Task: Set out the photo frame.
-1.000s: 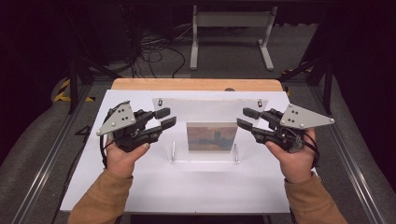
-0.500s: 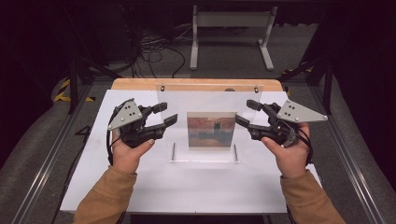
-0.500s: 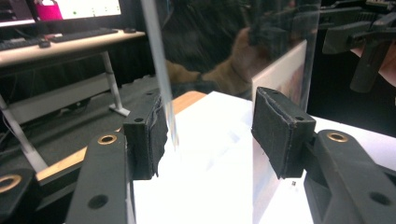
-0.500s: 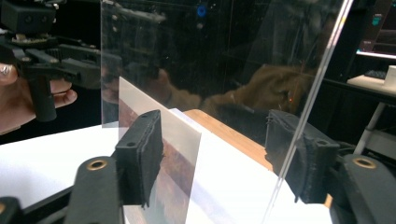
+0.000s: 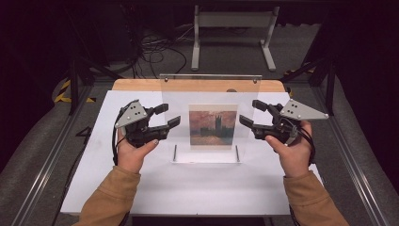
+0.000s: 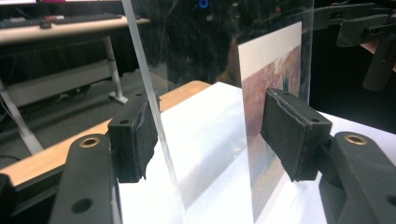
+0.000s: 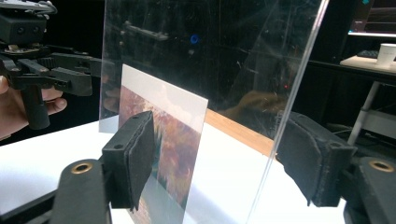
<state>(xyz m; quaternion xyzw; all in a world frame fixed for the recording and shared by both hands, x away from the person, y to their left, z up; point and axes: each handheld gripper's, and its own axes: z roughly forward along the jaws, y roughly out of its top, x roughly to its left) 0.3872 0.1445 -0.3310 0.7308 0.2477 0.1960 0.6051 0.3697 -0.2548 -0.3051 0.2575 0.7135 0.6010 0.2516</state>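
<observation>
White tabletop [image 5: 141, 188]: both spread tools [image 5: 165, 115] [image 5: 250, 112] straddle the clear panel's [image 5: 209, 89] side edges.

A white counter [image 5: 141, 188] with a light wooden strip [image 5: 141, 85] along its far edge carries a single item. A clear acrylic picture stand [image 5: 209, 89] sits upright near the counter's middle, its transparent base flat on the white top, fixed with two dark screws near the front. A printed painting [image 5: 211, 125] of a reddish sky above dark buildings is held upright in the stand. The wooden strip is seen through the clear panel.
</observation>
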